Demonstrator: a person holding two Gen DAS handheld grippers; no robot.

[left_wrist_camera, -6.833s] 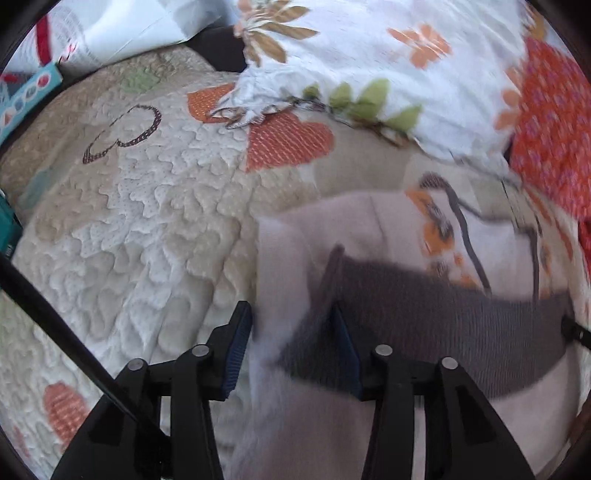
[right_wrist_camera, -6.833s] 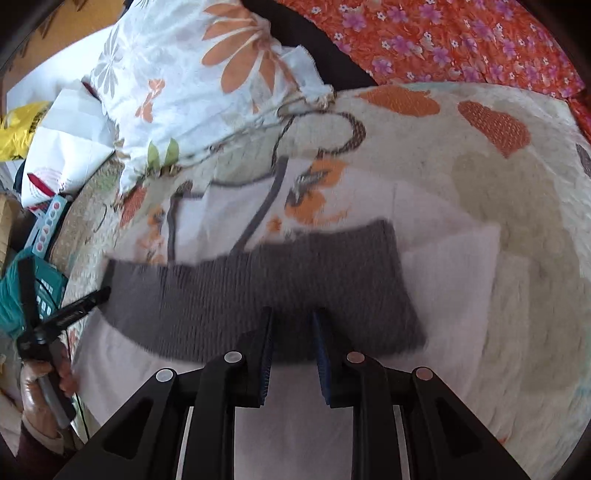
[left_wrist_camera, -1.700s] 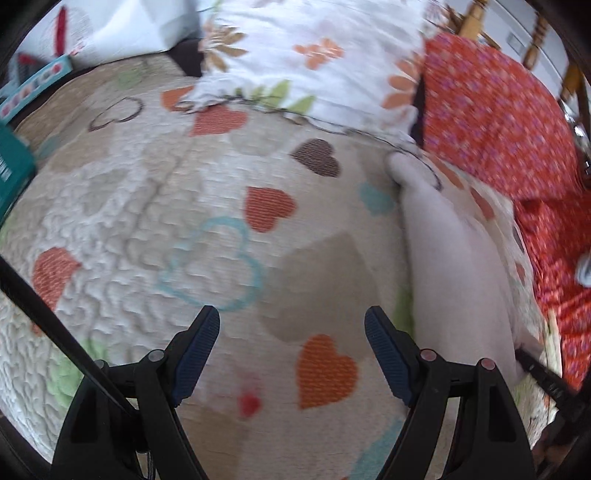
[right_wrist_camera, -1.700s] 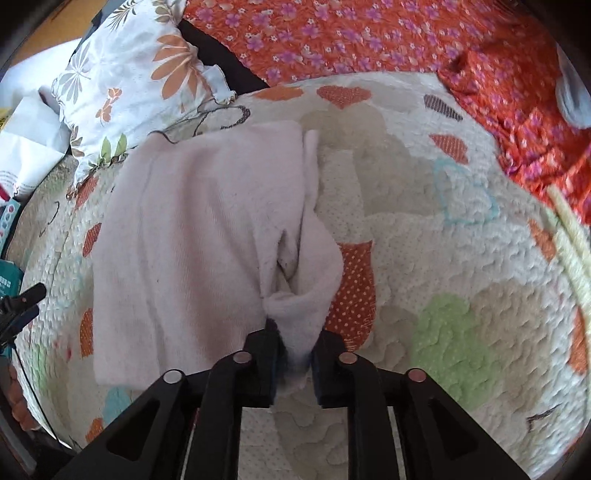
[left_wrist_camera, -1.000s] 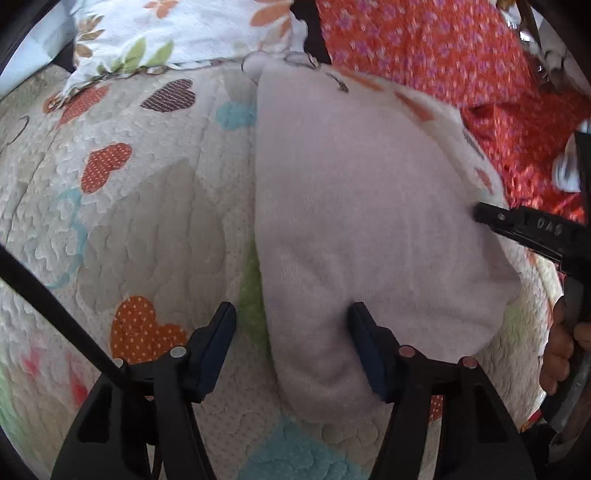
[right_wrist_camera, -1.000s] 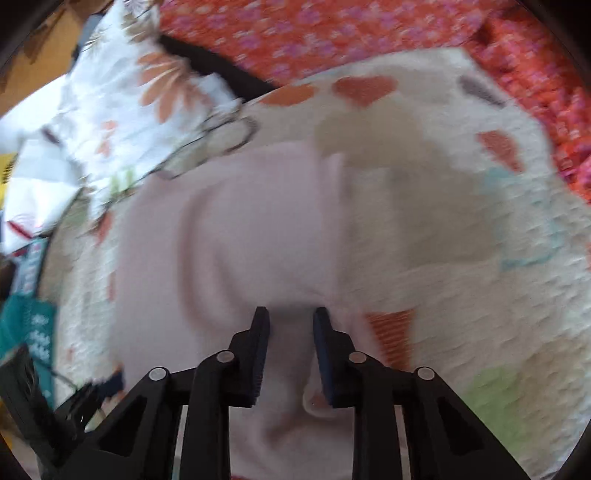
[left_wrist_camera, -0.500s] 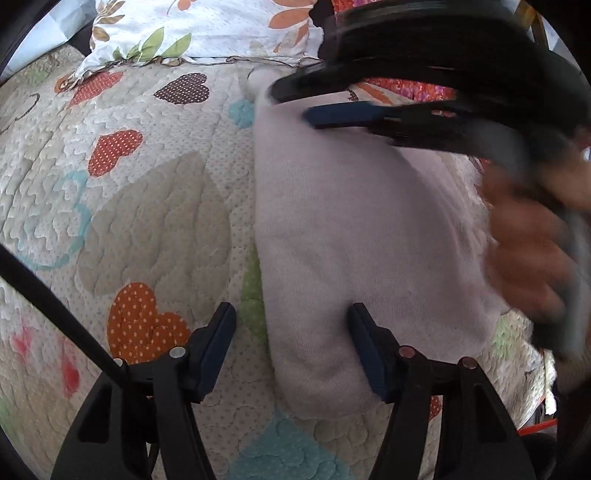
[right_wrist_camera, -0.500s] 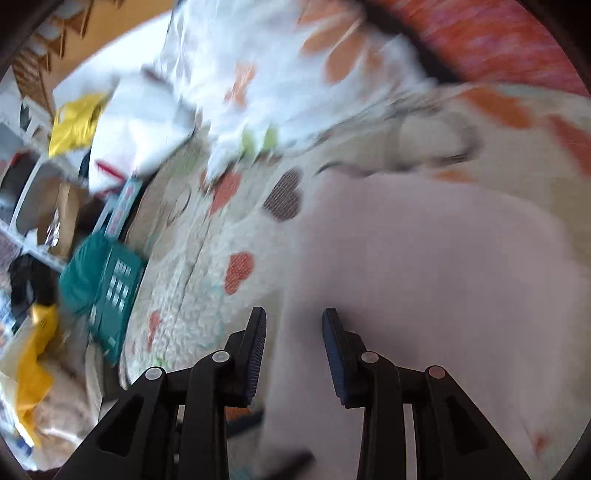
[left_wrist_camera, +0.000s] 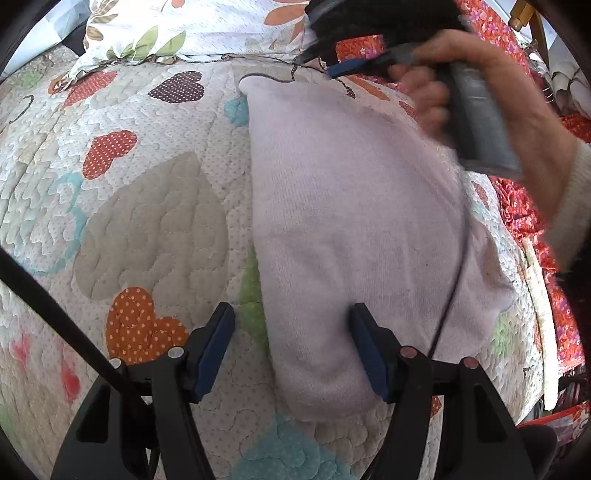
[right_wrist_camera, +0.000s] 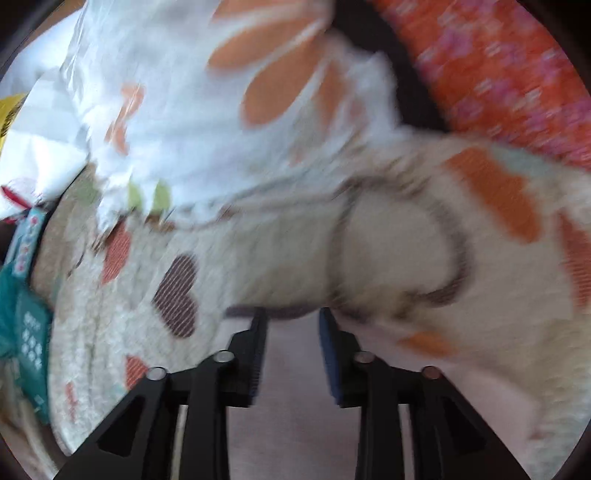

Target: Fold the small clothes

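The pale garment (left_wrist_camera: 354, 229) lies folded long; its near end sits between the spread left gripper (left_wrist_camera: 291, 347) fingers. The right gripper (right_wrist_camera: 291, 354) — fingers parted, empty — hovers at its far end; probably one cross fold remains.

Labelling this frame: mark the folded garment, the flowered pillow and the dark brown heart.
folded garment (left_wrist_camera: 354, 206), left wrist view, middle of its top layer
flowered pillow (left_wrist_camera: 207, 26), left wrist view, white cover
dark brown heart (left_wrist_camera: 177, 86), left wrist view, centre

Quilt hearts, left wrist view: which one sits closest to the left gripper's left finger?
The orange dotted heart, just left of the left gripper. The big beige heart, red dotted heart and brown dotted heart lie progressively farther up the quilt.
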